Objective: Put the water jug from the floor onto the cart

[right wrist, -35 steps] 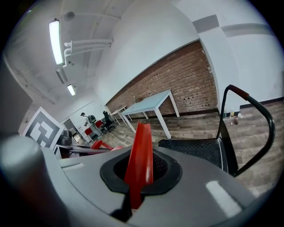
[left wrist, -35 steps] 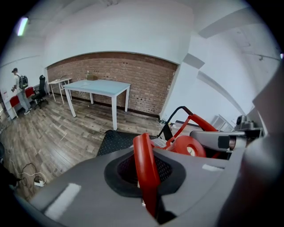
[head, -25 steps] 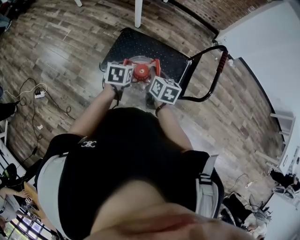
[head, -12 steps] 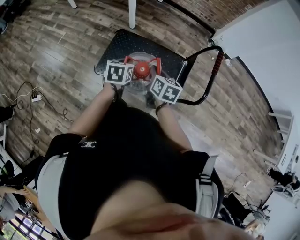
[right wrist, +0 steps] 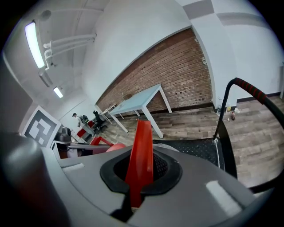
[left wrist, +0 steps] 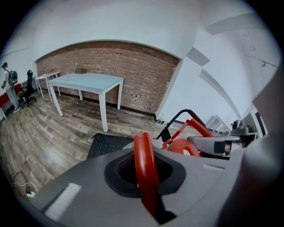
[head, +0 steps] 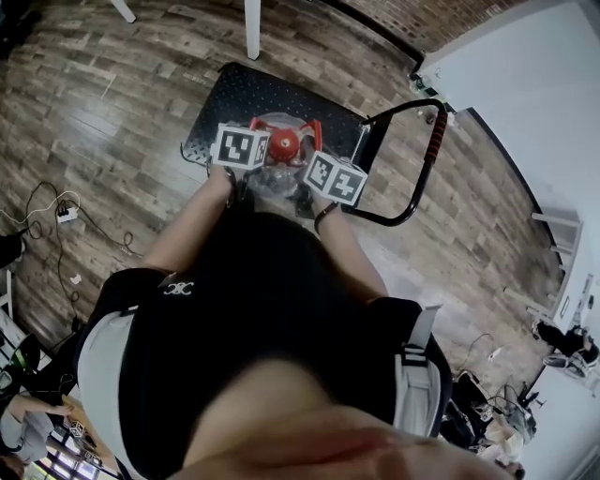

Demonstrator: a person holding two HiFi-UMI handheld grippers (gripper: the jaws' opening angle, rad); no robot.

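The water jug (head: 275,178) is clear, with a red cap (head: 284,143) and a red carrying handle. It hangs over the near part of the cart's black studded platform (head: 234,94); whether it touches the platform is hidden. My left gripper (left wrist: 144,177) is shut on the left strip of the red handle (left wrist: 143,155). My right gripper (right wrist: 138,177) is shut on the right strip of the handle (right wrist: 141,146). In the head view the two marker cubes (head: 241,147) (head: 335,178) flank the cap. The cart's push bar (head: 433,141), black with a red grip, stands to the right.
A white table (left wrist: 88,82) stands beyond the cart in front of a brick wall (left wrist: 133,75); its legs (head: 251,23) show past the platform. Cables and a power strip (head: 61,214) lie on the wood floor at left. A white wall (head: 525,84) is at right.
Both grippers have carried the jug forward and slightly down, from the cart's near edge to further over the platform. Both grips on the red handle are unchanged.
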